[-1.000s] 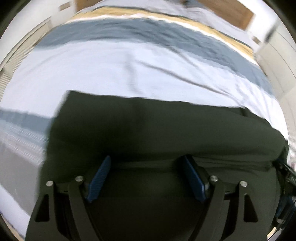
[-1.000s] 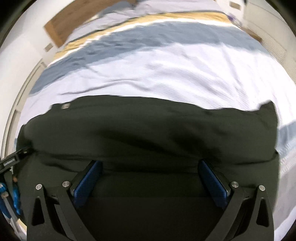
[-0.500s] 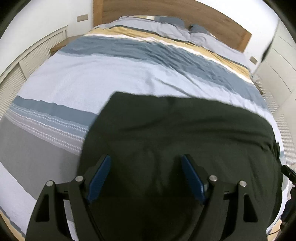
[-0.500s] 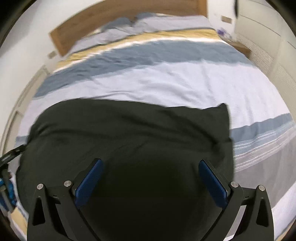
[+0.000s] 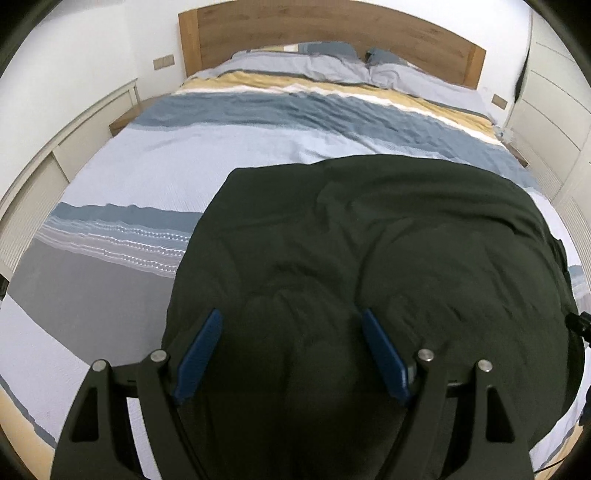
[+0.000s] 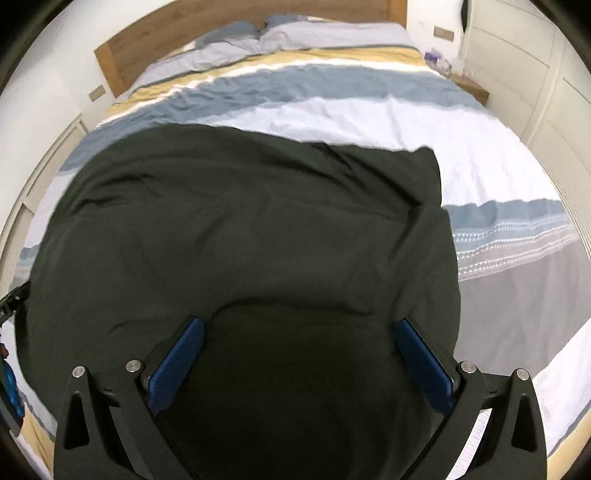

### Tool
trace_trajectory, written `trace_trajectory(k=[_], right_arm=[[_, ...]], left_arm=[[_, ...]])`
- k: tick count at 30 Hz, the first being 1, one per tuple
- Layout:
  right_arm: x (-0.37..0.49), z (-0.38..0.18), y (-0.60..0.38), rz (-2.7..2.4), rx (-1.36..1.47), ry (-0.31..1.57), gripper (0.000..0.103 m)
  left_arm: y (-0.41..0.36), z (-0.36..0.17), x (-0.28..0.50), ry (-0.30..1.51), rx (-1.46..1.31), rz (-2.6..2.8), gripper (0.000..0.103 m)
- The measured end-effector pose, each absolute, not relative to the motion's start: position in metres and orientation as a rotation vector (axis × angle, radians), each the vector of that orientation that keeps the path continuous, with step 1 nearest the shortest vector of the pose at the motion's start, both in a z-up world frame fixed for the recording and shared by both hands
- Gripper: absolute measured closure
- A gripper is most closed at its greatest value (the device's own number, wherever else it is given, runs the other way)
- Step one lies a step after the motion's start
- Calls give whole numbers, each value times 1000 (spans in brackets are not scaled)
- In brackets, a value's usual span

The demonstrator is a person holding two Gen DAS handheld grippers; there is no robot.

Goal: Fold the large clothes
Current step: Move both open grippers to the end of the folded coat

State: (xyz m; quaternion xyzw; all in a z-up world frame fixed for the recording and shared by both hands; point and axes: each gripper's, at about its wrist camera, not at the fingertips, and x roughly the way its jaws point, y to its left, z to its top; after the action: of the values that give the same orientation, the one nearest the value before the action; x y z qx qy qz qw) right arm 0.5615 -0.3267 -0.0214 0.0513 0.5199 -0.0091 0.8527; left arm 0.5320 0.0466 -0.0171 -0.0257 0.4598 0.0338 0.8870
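Left wrist view is taken first: the left claw (image 5: 291, 350) is seen with its jaws spread wide and nothing pinched between the blue pads (image 5: 199, 354); the dark green garment (image 5: 369, 258) lies below them, and it cannot be told whether the pads touch the cloth. The garment is spread on the bed (image 5: 110, 295), near the foot end and a little to the right of the middle. Its far edge lies on the pale stripe of the striped duvet (image 5: 155, 170), and soft wrinkles are seen over its surface.

For the step in hand, which is judged to be the next fold, a near edge or corner should be found first. The cloth should be pinched through all of its layers, and it should be carried evenly so that no new wrinkles are made.

On the right wrist view, the right claw (image 6: 299, 362) is also released, with the jaws wide apart above the garment (image 6: 240, 221). The far right corner (image 6: 428, 155) is seen sharp and flat on the white part of the duvet.

Around the bed, a wooden headboard (image 5: 332, 33) and pillows (image 5: 325, 62) are seen far away, white cabinets at the sides, and a bedside stand (image 6: 472, 88) at the far right. All of these are well apart from the garment, so nothing is judged to stand in the way.
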Motion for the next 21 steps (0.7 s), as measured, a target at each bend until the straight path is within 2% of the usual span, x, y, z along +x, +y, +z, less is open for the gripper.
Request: trace_trajectory(k=[6, 21], right_arm=[[536, -6, -295, 71, 100, 1038, 1], [494, -22, -283, 101, 66, 1092, 1]], left_arm=[[35, -17, 514, 944, -38, 41, 25], [30, -22, 492, 959, 1, 51, 25]])
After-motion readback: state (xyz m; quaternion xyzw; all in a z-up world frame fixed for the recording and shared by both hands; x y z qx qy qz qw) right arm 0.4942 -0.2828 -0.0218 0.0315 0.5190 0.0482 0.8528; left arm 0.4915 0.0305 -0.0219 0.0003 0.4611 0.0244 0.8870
